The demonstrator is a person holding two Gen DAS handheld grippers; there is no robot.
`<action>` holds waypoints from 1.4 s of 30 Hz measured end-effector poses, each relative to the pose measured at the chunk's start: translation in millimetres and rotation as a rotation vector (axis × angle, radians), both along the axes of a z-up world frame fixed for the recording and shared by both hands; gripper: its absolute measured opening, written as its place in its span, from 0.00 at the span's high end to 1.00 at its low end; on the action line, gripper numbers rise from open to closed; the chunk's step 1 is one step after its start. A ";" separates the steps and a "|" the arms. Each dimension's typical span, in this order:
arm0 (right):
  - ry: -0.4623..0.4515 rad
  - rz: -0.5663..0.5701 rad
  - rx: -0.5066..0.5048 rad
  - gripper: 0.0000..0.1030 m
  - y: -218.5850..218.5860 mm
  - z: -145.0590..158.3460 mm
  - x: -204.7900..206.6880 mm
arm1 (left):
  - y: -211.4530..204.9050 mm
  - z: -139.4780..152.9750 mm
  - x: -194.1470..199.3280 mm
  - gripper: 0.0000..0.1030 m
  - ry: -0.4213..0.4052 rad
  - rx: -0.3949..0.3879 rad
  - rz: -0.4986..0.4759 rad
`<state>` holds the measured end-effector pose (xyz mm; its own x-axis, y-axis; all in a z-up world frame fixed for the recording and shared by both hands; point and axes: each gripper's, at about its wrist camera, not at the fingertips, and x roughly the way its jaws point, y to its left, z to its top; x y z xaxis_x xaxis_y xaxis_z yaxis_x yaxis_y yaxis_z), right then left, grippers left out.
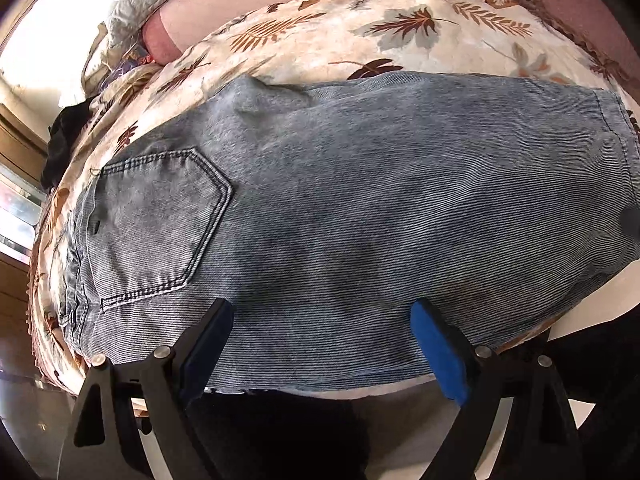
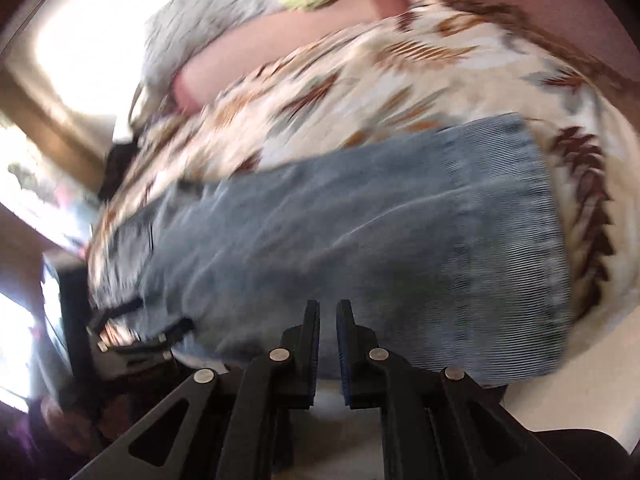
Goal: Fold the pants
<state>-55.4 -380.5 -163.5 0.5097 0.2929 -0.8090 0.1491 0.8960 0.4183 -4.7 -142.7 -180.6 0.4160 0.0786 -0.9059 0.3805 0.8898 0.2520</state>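
We hold the left gripper (image 1: 320,320) wide open over the folded jeans (image 1: 340,208), the right gripper (image 2: 328,320) closed empty, apparently between grabs.

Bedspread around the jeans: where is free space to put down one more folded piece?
The leaf-print bedspread is bare beyond the jeans, up to the pink pillow. A narrower strip lies past the hem. The waistband side is crowded by dark clothing.

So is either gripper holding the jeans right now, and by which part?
No. The left gripper is open over the jeans; the right gripper is nearly shut on nothing.
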 end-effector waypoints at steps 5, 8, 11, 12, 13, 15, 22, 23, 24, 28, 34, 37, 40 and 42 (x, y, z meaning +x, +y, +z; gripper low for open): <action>0.139 0.051 -0.043 0.91 7.3 -29.8 -3.2 | 4.7 -4.9 -6.8 0.11 0.016 0.008 -0.011; 0.178 0.020 -0.035 0.91 -8.5 -31.1 -12.1 | 4.3 -1.3 -13.9 0.11 0.021 0.012 0.003; 0.132 -0.015 -0.012 0.91 -31.4 -15.8 -22.5 | 4.0 11.0 -19.6 0.11 -0.018 0.001 -0.007; 0.105 -0.068 -0.016 0.90 -47.8 -7.4 -28.3 | 3.7 16.8 -20.9 0.11 -0.037 -0.007 -0.015; 0.087 -0.114 -0.023 0.89 -63.7 -2.1 -33.3 | 3.2 22.5 -22.5 0.11 -0.054 -0.019 -0.022; 0.052 -0.185 -0.013 0.72 -89.6 6.6 -41.3 | 0.1 33.1 -25.2 0.11 -0.082 -0.050 -0.034; -0.012 -0.322 0.105 0.39 -150.6 7.0 -41.9 | -10.7 31.4 -11.3 0.11 -0.078 -0.034 -0.036; -0.012 -0.318 0.125 0.39 -153.8 3.9 -37.9 | -8.2 24.9 -7.6 0.11 -0.062 -0.017 -0.031; -0.011 -0.311 0.145 0.39 -158.5 0.4 -33.8 | -7.7 17.5 -3.8 0.11 -0.045 0.005 -0.025; -0.001 -0.329 0.186 0.39 -167.3 -14.4 -15.5 | -3.8 4.0 3.1 0.11 0.002 0.035 -0.009; 0.023 -0.321 0.213 0.39 -174.0 -28.8 0.4 | -12.6 19.0 -0.4 0.11 -0.046 0.000 -0.047; 0.026 -0.305 0.214 0.38 -172.2 -33.0 5.0 | -17.3 19.5 -1.8 0.11 -0.050 -0.003 -0.055; 0.027 -0.265 0.249 0.39 -167.5 -34.1 5.9 | -15.5 18.3 -4.1 0.11 -0.042 -0.005 -0.053; 0.028 -0.215 0.274 0.39 -159.0 -32.5 6.8 | -14.9 20.8 -9.1 0.11 -0.050 -0.007 -0.048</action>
<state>-48.5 -539.6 -196.0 0.5620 0.3898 -0.7295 0.3369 0.6976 0.6323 -13.8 -157.6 -159.8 0.4642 0.0509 -0.8843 0.4101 0.8726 0.2655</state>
